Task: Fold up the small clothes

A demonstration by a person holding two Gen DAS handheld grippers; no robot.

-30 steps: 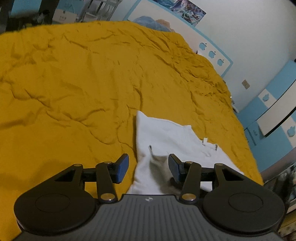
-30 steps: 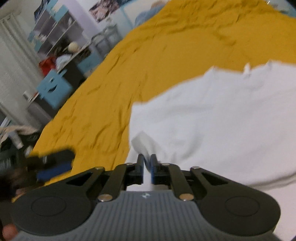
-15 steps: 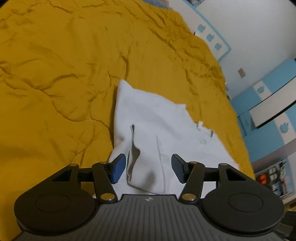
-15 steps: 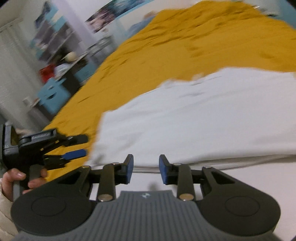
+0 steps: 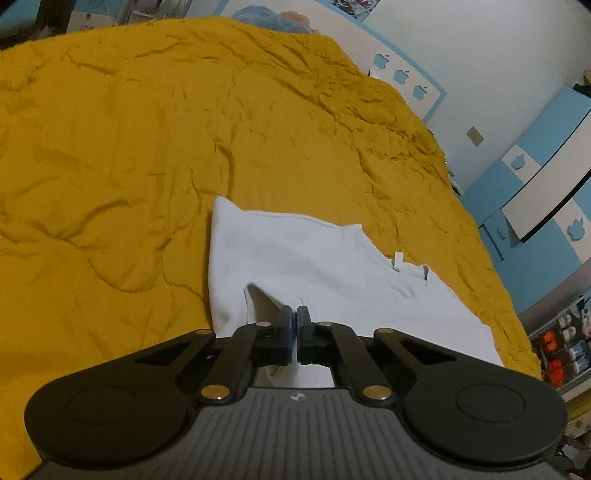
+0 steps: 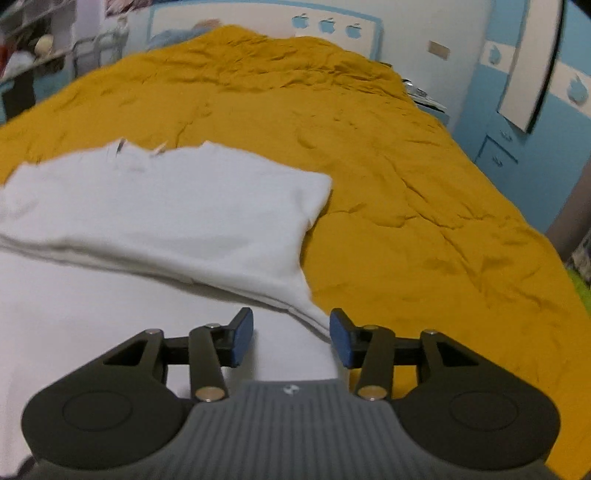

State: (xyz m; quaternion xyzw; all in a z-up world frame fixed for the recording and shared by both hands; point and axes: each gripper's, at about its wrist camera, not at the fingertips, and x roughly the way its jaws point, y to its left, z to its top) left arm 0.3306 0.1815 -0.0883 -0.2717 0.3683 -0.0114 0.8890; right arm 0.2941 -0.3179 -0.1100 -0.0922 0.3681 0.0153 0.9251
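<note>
A small white garment [image 5: 314,258] lies on a mustard yellow bedspread [image 5: 129,147]. In the left wrist view my left gripper [image 5: 294,319] is shut on a raised fold at the garment's near edge. In the right wrist view the garment [image 6: 166,206] shows a folded-over layer with a thick hem running toward my right gripper [image 6: 291,332]. The right gripper is open, its blue pads [image 6: 242,334] straddling the near right corner of the cloth without pinching it.
The bedspread [image 6: 424,206] extends far beyond the garment on all sides. Blue and white walls with apple cutouts [image 6: 327,26] and a cabinet [image 5: 535,206] stand past the bed's far and right edges. Shelving [image 6: 33,55] stands at the left.
My left gripper closed on the garment's near fold. My right gripper let go of the cloth, opened wide and swung right to the garment's right corner.
</note>
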